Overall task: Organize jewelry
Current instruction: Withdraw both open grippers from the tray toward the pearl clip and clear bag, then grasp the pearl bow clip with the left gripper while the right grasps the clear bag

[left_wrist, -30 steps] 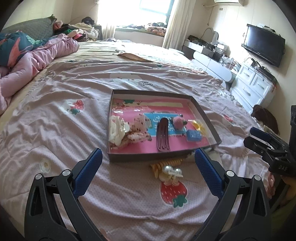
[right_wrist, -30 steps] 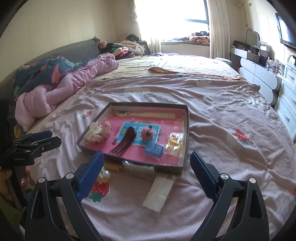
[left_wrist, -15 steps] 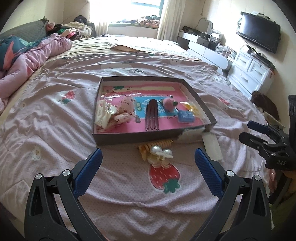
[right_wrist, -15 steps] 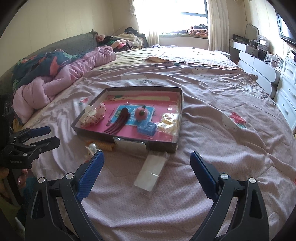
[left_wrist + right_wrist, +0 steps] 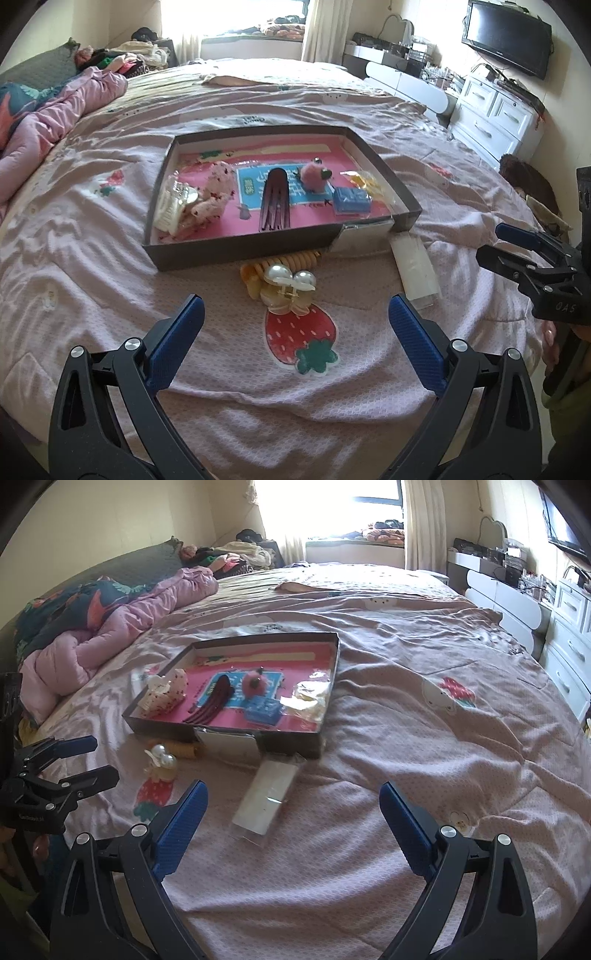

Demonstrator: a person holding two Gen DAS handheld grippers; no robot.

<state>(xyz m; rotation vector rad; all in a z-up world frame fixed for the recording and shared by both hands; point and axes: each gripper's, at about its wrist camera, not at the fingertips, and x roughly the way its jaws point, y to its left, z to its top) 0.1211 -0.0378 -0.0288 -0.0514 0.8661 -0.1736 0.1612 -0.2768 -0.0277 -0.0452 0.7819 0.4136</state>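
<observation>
A dark shallow box (image 5: 236,254) with a pink floor sits on the bed. It holds a cream claw clip (image 5: 171,206), a spotted scrunchie (image 5: 218,192), a dark red hair clip (image 5: 275,199), a pink pompom (image 5: 314,177), a blue piece (image 5: 351,201) and a yellow item in plastic (image 5: 365,182). In front of the box lie a pearl claw clip (image 5: 286,286) on a yellow spiral tie (image 5: 291,260) and a clear packet (image 5: 415,273). My left gripper (image 5: 295,341) is open, just short of the pearl clip. My right gripper (image 5: 293,821) is open near the packet (image 5: 267,797).
The bed has a pink quilt with a strawberry print (image 5: 301,332). A bunched pink duvet (image 5: 122,627) lies at the left. White drawers (image 5: 495,114) and a TV (image 5: 508,35) stand at the right. The box also shows in the right wrist view (image 5: 229,738).
Both grippers have moved forward and lower toward the box; the pearl clip and packet now sit closer between the fingers. Nothing was taken hold of.
</observation>
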